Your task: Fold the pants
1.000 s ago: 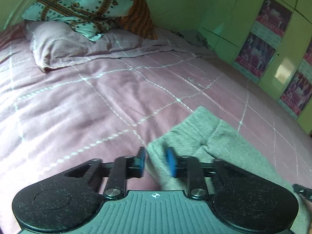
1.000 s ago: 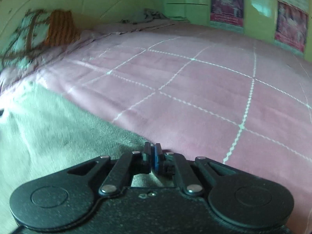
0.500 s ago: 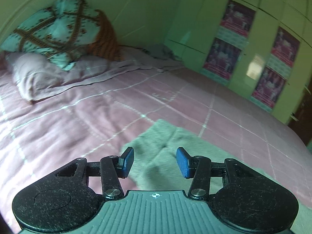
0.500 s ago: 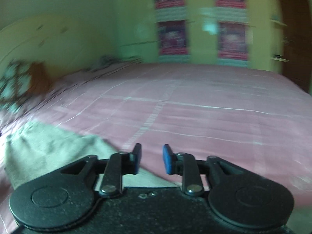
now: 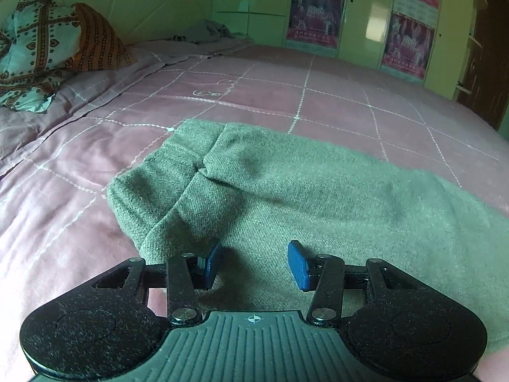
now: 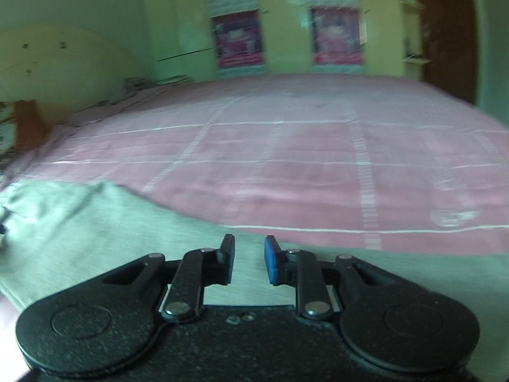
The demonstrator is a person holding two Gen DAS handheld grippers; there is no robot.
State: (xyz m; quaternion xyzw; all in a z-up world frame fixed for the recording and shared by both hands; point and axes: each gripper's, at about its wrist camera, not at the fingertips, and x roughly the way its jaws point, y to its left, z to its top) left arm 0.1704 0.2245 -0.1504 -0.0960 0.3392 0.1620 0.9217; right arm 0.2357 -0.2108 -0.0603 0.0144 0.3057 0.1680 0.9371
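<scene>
Grey-green pants (image 5: 286, 191) lie spread on the pink bed, their thick folded waistband end (image 5: 152, 178) toward the left. My left gripper (image 5: 254, 262) hovers over the cloth just behind that end, open, nothing between its blue pads. In the right wrist view the pants (image 6: 95, 222) stretch across the lower left, blurred. My right gripper (image 6: 249, 259) sits above their far edge; its jaws are closing with a small gap and no cloth pinched between them.
Pink checked bedsheet (image 5: 350, 102) covers the whole bed. A patterned teal and orange pillow (image 5: 41, 47) and a crumpled grey cloth (image 5: 206, 31) lie at the head. Green wardrobe doors with posters (image 5: 318, 16) stand beyond the bed; a brown door (image 6: 445, 31) at right.
Both grippers have swung right along the pants. The left gripper's jaws widened after standing at the waistband edge. The right gripper, shut on cloth a second ago, let go and stands with a small gap.
</scene>
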